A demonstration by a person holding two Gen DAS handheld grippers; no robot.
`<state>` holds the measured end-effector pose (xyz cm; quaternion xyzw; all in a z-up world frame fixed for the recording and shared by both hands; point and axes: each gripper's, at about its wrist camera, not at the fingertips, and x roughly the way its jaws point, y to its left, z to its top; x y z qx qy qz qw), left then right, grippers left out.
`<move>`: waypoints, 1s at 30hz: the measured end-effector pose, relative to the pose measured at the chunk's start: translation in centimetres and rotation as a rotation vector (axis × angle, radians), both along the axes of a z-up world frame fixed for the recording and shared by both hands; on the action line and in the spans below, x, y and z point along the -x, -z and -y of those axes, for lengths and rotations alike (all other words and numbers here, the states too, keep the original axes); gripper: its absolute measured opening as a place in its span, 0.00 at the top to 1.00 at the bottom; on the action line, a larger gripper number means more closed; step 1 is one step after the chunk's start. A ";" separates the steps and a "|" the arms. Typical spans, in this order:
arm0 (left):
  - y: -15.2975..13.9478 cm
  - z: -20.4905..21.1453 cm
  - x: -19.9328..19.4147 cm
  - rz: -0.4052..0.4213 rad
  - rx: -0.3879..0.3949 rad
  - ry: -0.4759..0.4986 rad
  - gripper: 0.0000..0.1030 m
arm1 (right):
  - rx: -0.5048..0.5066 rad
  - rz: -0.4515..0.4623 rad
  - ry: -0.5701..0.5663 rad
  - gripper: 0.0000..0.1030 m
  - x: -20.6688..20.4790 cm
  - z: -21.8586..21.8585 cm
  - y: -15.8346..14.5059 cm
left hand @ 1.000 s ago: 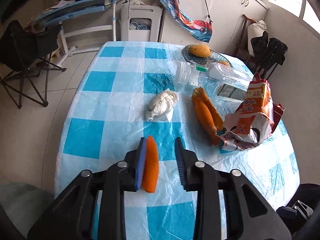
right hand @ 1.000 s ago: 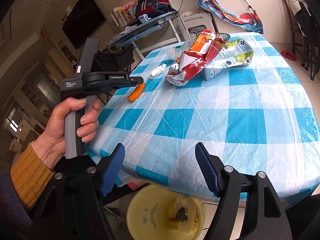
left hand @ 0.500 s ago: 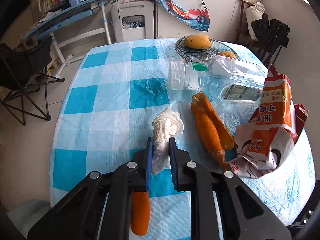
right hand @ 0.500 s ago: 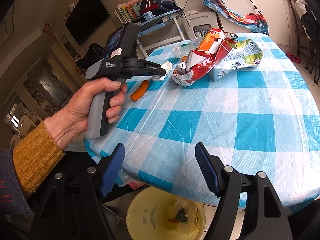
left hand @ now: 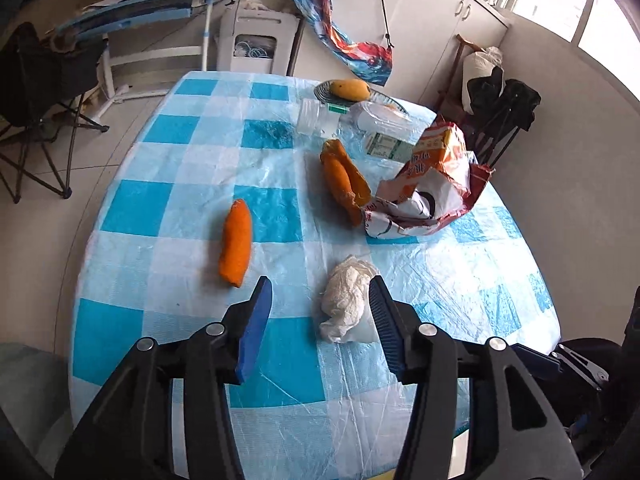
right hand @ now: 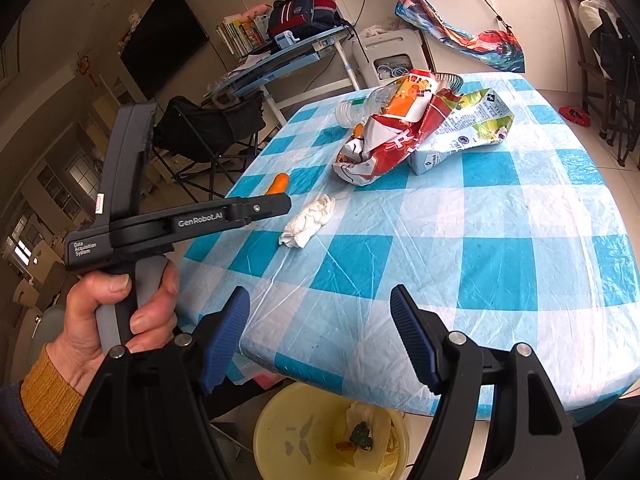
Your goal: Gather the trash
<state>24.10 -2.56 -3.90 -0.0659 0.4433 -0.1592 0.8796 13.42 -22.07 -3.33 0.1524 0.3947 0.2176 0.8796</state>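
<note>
So the left tool (left hand: 320, 312) is spread wide and holding nothing, with the crumpled tissue (left hand: 347, 304) lying on the tabletop (left hand: 192, 208) right up against its right-hand pad. Long axis runs roughly along the fingers, I think, though fisheye warps it. The orange peel (left hand: 236, 249) sits ahead and to the left. The right tool (right hand: 320, 336) is also gaping, empty, well back over the yellow bin (right hand: 280, 432).

The yellow bin (right hand: 280, 432) sits half-hidden under the tabletop (right hand: 500, 264) edge, its contents too small to identify. The crumpled snack bag (left hand: 436, 184) hides part of the carton (left hand: 386, 146) behind it.
</note>
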 end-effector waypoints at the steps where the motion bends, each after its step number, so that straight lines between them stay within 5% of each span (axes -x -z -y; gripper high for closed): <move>1: -0.2 -0.6 -0.1 0.005 0.006 -0.014 0.52 | 0.006 0.003 0.000 0.32 -0.5 -0.5 -0.1; 7: -0.3 -4.3 -1.2 0.032 -0.028 -0.196 0.52 | 0.056 0.000 -0.008 0.33 -4.2 -4.6 0.3; 12: 0.1 -5.9 -2.0 0.020 -0.025 -0.267 0.52 | 0.118 -0.040 -0.005 0.45 -6.8 -6.8 2.0; 16: 0.1 -6.5 -2.4 0.019 -0.004 -0.279 0.52 | 0.167 -0.040 -0.001 0.58 -7.9 -7.4 2.8; 19: 0.6 -5.8 -2.9 0.010 -0.025 -0.265 0.52 | 0.192 -0.036 -0.025 0.81 -7.9 -7.4 2.9; 27: 2.4 -1.1 -4.6 0.020 -0.210 -0.191 0.52 | 0.256 -0.016 -0.075 0.83 -4.4 -5.2 2.1; 29: 3.1 -0.2 -4.8 0.013 -0.244 -0.171 0.78 | 0.299 -0.016 -0.100 0.83 -3.4 -5.0 1.8; 30: 3.1 0.1 -4.7 0.034 -0.272 -0.172 0.82 | 0.331 -0.012 -0.115 0.83 -2.9 -5.1 1.6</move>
